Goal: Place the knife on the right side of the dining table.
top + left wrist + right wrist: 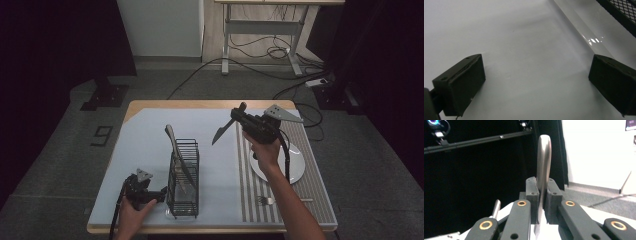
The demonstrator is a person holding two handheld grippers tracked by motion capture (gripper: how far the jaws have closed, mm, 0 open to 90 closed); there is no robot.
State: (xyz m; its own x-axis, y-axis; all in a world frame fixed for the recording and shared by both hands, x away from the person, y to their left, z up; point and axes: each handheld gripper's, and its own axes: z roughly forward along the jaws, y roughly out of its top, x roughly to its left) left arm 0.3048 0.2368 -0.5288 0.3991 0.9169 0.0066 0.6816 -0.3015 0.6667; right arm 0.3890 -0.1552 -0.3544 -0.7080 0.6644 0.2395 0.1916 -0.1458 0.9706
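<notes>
Showing cutlery being sorted into a wire rack [183, 177], with the work judged partly done: one knife already stands in the rack, a second is in the air, and a fork and plate lie untouched.

Table [150, 135]: flat, covered by a pale, smooth mat left of a striped woven mat [320, 195], which lies well to the right of the rack.

Rack: black wire mesh, tall and narrow, standing on a clear tray [584, 30] with a glossy edge.

Plate [296, 172]: round, pale, smooth, on the striped mat, right of the rack.

Right gripper [239, 116]: raised above the table, up and to the right of the rack, jaws clamped tight on a knife [222, 132]. In the right gripper view the rounded, matte metal handle [543, 157] rises between the pads; in the high view the pointed blade slants down toward the rack.

Left gripper [162, 192]: low, just left of the rack's base, jaws spread wide with nothing between them; its black pads [461, 82] look rubbery and blocky.

Racked knife [176, 150]: slim, metal, leaning, handle up and out of the rack's top.

Fork [272, 201]: small, metal, flat on the striped mat, right of the rack.

Remaining, by this reading: racking the held knife, then the fork.
</notes>
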